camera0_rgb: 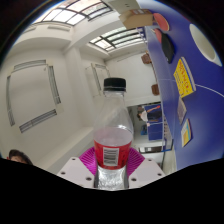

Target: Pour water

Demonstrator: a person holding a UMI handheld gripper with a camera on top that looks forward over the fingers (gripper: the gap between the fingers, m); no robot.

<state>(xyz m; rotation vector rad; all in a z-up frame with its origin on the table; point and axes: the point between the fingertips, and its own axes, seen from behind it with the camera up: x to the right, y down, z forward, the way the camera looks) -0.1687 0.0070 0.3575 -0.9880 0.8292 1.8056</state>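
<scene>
A clear plastic water bottle with a black screw cap and a red label stands upright between the two fingers of the claw, raised high against the ceiling of a white-walled room. Its lower part sits between the pale finger ends, which hug its sides near the base, but whether both press on the plastic cannot be told from here. Behind the bottle, ceiling skylights with pale frames run across the top of the room, and a white wall bears rectangular framed panels on one side. On the other side, a blue board carries a yellow notice and white patches.
</scene>
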